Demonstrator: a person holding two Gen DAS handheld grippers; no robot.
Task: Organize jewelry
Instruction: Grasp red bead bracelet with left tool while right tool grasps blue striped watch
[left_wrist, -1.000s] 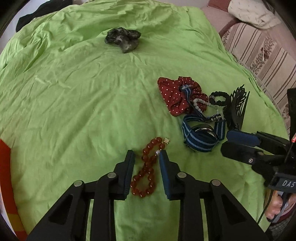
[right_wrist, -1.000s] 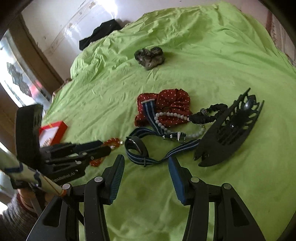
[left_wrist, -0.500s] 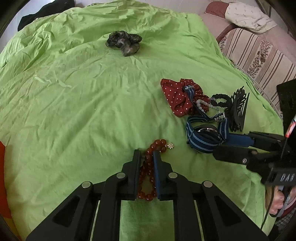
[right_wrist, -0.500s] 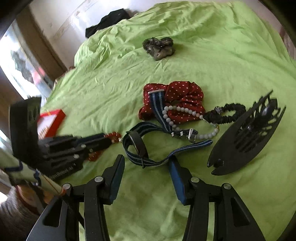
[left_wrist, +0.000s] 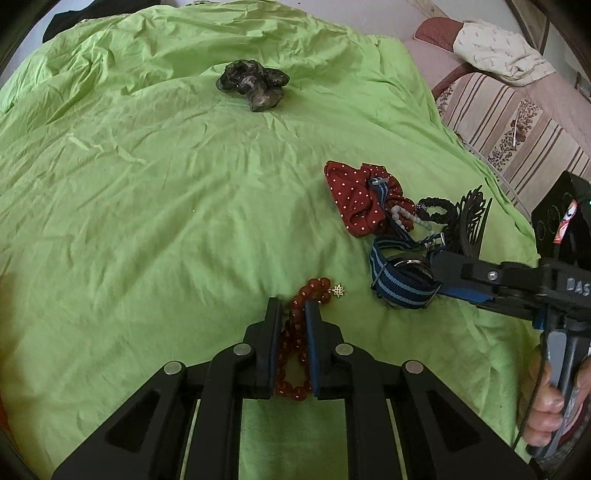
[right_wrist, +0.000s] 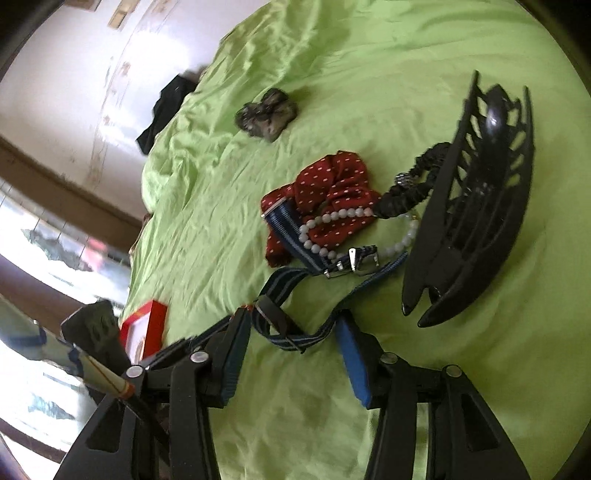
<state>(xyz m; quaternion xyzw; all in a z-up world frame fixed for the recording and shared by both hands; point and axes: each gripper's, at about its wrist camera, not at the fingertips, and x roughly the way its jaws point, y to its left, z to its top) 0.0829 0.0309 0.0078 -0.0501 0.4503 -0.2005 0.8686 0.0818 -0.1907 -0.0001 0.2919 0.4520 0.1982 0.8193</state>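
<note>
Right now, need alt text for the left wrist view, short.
The left gripper is shut on a red bead bracelet lying on a green bedsheet. To its right, the right gripper reaches at a blue striped watch, beside a red polka-dot scrunchie and black hair clip; a dark scrunchie lies farther off.

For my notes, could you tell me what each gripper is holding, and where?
The left gripper pinches the red bead bracelet across its middle; the right gripper is open, holding nothing.

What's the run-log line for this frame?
left claw: shut on red bead bracelet | right claw: open, straddling striped watch strap | surface: green sheet
</note>
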